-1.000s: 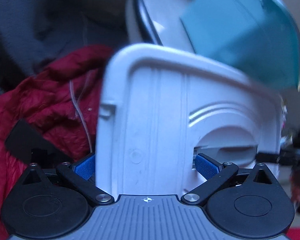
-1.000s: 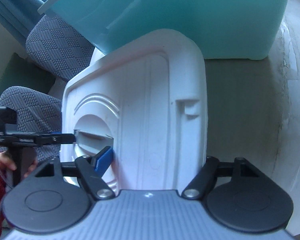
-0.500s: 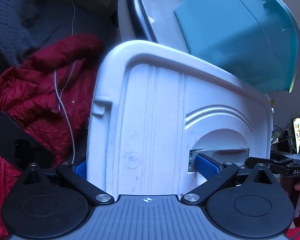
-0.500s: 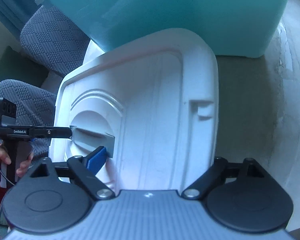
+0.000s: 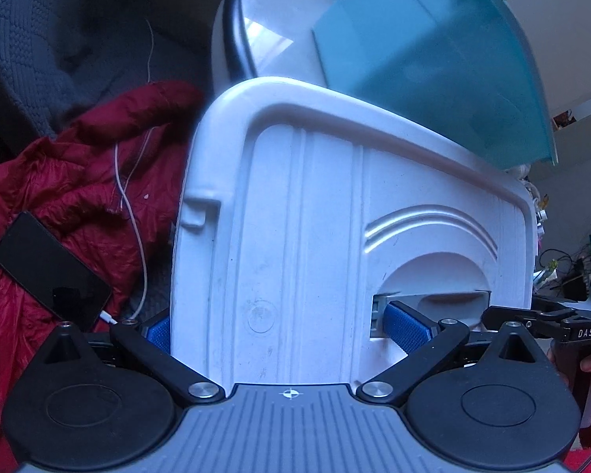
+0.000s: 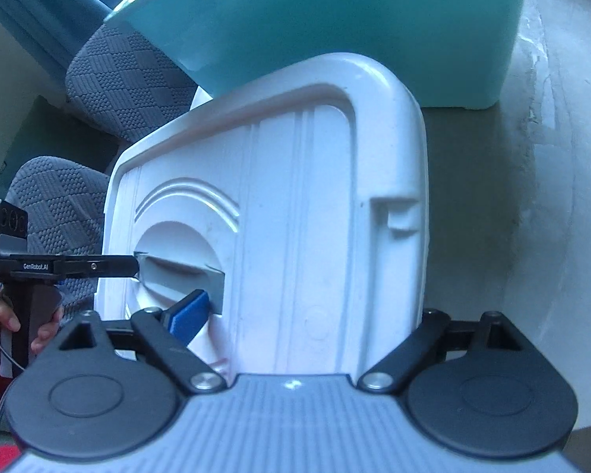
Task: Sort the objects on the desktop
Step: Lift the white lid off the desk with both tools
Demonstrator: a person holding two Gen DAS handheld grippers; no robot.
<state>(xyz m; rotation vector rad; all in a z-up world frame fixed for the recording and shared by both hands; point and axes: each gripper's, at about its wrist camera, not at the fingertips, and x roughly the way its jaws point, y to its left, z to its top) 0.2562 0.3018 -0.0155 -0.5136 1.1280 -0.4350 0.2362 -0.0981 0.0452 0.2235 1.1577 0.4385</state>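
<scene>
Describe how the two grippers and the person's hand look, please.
Both the left gripper and right gripper have black linkages, round black housings, grey ribbed bodies, and blue textured pads. White DAS lettering. The hand shows a red sleeve and thin cable.

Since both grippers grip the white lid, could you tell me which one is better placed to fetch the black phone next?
Probably the left. The black phone lies on the red jacket beside the left gripper; the right wrist view shows no phone. The right gripper could hold the white lid.

Black phone (image 5: pixel 51 272) on red jacket (image 5: pixel 59 181); white cable (image 5: pixel 132 213) across jacket; grey patterned cushions (image 6: pixel 126 86) beside.
</scene>
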